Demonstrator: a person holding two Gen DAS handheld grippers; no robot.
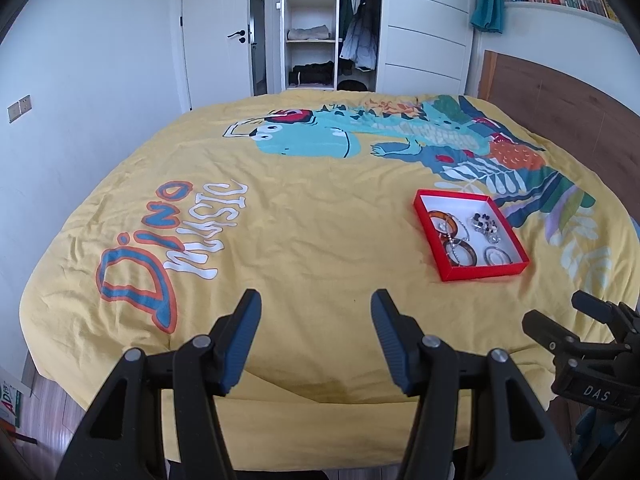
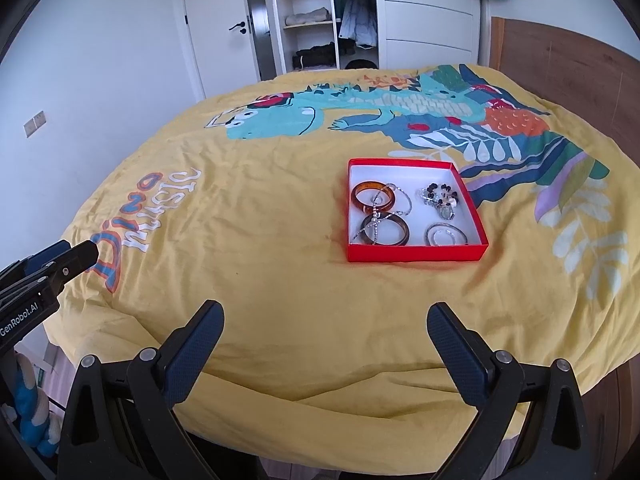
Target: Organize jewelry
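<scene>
A shallow red box [image 2: 416, 257] with a white floor lies on the yellow bedspread; it also shows in the left wrist view [image 1: 484, 273]. In it are an amber bangle [image 2: 373, 196], a dark brown bangle [image 2: 386, 230], a clear bangle [image 2: 445, 235], a beaded bracelet [image 2: 438, 197] and a silver chain [image 2: 396, 204]. My right gripper [image 2: 325, 314] is open and empty, near the bed's front edge, well short of the box. My left gripper [image 1: 316, 304] is open and empty, to the left of the box.
The yellow bedspread [image 1: 304, 232] with a dinosaur print covers the bed. A wooden headboard [image 2: 560, 60] is at the right. A white door [image 1: 216, 36] and an open wardrobe [image 1: 332, 28] stand beyond the bed. Wooden floor shows below the front edge.
</scene>
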